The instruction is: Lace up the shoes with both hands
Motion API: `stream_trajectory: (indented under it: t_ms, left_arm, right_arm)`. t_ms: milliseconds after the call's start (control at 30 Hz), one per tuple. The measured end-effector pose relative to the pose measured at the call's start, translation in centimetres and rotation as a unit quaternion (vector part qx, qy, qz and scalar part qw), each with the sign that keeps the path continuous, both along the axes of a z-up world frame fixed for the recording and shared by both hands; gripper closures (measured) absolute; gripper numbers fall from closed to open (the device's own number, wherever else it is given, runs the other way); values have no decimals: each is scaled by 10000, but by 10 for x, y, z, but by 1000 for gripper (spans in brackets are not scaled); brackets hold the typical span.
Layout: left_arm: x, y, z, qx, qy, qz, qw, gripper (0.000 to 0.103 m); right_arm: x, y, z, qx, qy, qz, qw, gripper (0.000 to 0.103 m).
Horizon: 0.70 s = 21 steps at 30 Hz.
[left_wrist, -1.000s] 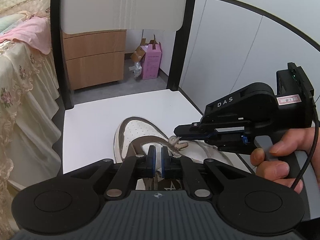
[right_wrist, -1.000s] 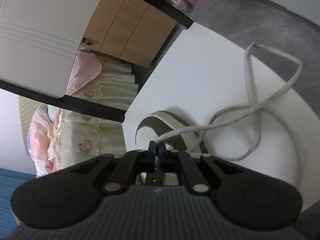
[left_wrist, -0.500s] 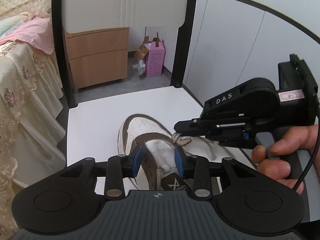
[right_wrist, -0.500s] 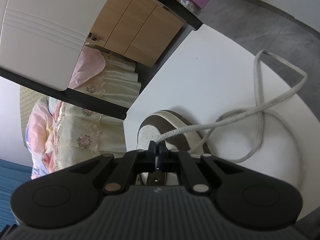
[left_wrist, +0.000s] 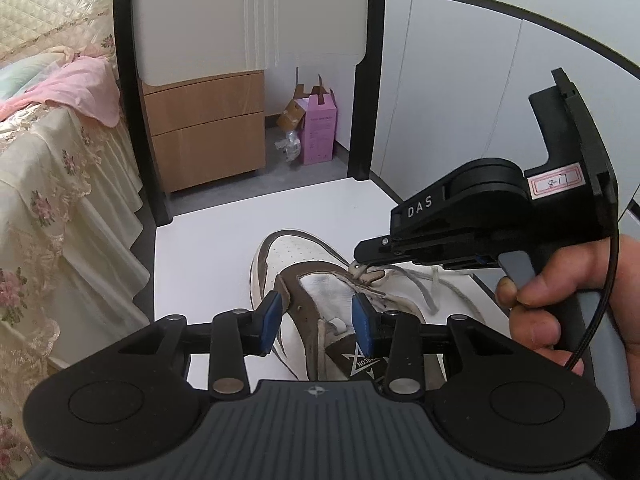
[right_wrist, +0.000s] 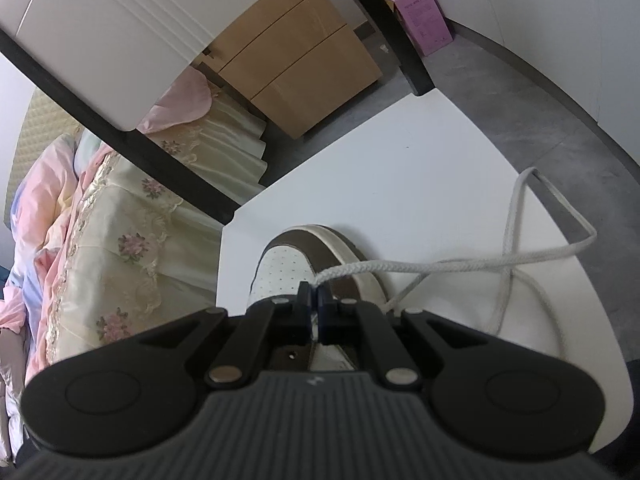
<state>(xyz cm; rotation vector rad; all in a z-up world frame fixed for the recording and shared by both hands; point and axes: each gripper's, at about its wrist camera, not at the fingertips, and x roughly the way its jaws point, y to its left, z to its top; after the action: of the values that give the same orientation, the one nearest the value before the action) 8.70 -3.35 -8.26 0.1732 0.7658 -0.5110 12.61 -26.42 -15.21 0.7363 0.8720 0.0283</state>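
- White table extended ahead of both tongs.
- Brown-and-white shoe rested on it, just ahead.
- Loose lace trailed rightward across it.

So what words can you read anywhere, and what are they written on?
"DAS": white letters on the side of the right gripper.
Red-bordered sticker on that gripper: handwriting too blurred to read.
Tongue label on the shoe: star logo with letters, partly hidden, unreadable.
Pink box: print too small.

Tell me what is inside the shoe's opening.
The shoe shows a white tongue and a logo label between the open left gripper fingers. The interior behind is hidden by the gripper body.
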Motion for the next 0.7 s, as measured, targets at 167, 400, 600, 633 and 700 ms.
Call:
stream_trajectory:
  t_ms: [167,400,600,633,700]
  left_arm:
    - [3,-3,-8,228,56,71,9997,60]
    - [6,-5,-18,449,170,120,9988,60]
    - [5,-9,-22,530,212,107,9983,60]
    - [5,-9,-23,535,215,108,9983,60]
    - [5,-9,-24,520,222,99,9984,60]
  right_arm:
    - [-1,0,-2,221,-77,-17,9997,99]
    - [-1,6,0,250,-107,128,9995,99]
    - [-2,3,-5,344,35,106,9993,100]
    - [-1,4,-6,362,90,143,9992,100]
    - [-2,5,-8,363,87,159,9992,100]
